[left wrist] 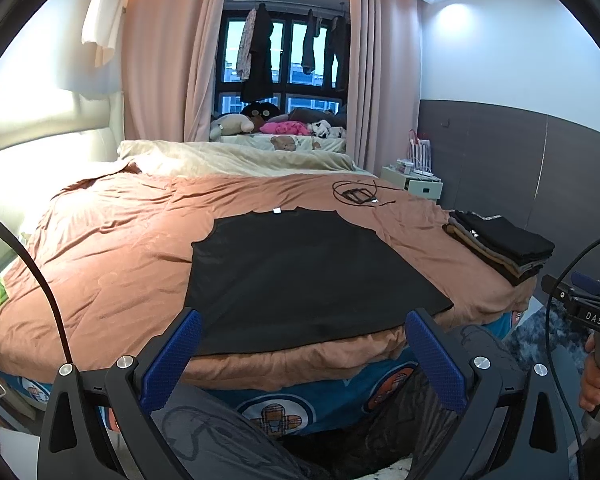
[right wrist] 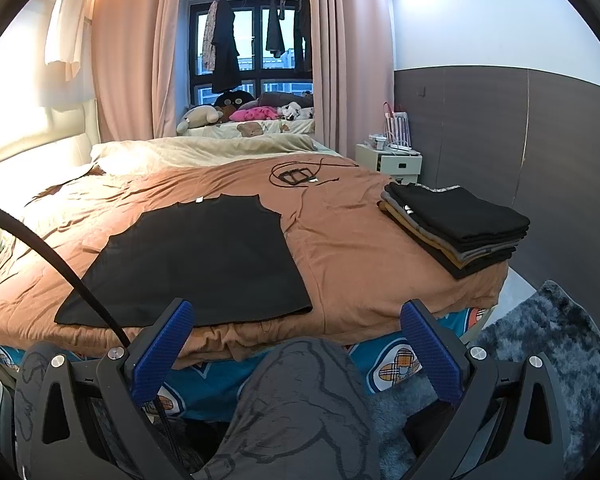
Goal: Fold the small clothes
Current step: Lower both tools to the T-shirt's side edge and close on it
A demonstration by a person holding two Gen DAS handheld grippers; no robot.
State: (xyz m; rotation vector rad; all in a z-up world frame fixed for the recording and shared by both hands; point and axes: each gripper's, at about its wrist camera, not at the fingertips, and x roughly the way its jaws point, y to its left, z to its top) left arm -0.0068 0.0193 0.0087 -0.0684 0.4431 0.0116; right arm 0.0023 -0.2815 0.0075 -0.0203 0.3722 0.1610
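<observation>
A black garment (left wrist: 300, 276) lies flat on the brown bedcover (left wrist: 112, 248), its white neck label at the far end and its hem at the near bed edge; it also shows in the right wrist view (right wrist: 196, 264). My left gripper (left wrist: 303, 328) is open and empty, held just short of the hem. My right gripper (right wrist: 298, 320) is open and empty, in front of the bed edge to the right of the garment. It also shows at the right edge of the left wrist view (left wrist: 587, 308), held in a hand.
A stack of folded clothes (right wrist: 459, 228) sits at the bed's right corner. A black cable and strap (right wrist: 300, 176) lie beyond the garment. A white bedside cabinet (right wrist: 391, 162) stands against the wall. A grey shaggy rug (right wrist: 547, 344) covers the floor at right. My knee (right wrist: 300, 392) is below.
</observation>
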